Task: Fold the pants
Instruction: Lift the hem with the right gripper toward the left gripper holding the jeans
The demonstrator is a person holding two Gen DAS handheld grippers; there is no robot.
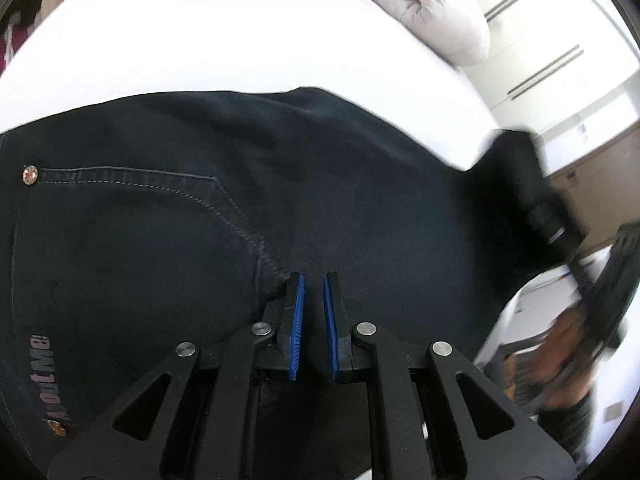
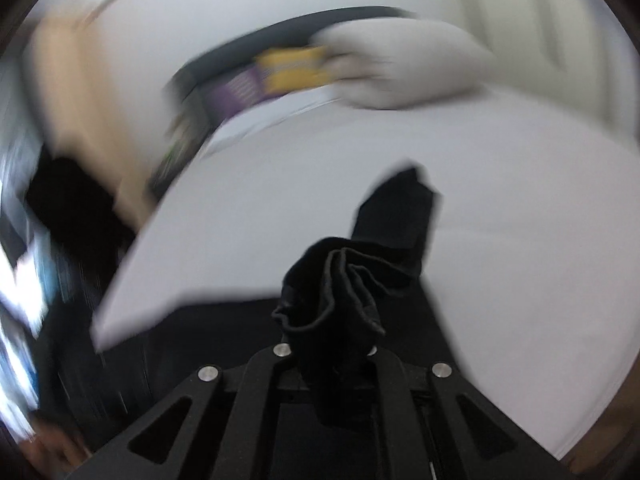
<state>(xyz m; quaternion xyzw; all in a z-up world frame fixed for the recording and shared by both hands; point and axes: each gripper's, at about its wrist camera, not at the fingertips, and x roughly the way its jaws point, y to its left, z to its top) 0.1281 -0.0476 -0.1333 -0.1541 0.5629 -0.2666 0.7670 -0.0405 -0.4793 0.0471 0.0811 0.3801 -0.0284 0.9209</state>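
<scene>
pants: lie on the bed, filling the middle and lower left of the left wrist frame
pocket: on the pants, left of the left gripper
left gripper: bottom centre of its frame, over the pants beside the pocket seam
jacket: on the bed, upper right, behind the pants and well apart from them
cabinets: right edge, beyond the bed
right gripper: bottom centre of its frame; a bunch of pants sits between its fingers, above the bed
box: upper middle of the right wrist frame, behind the bed, left of the jacket
</scene>
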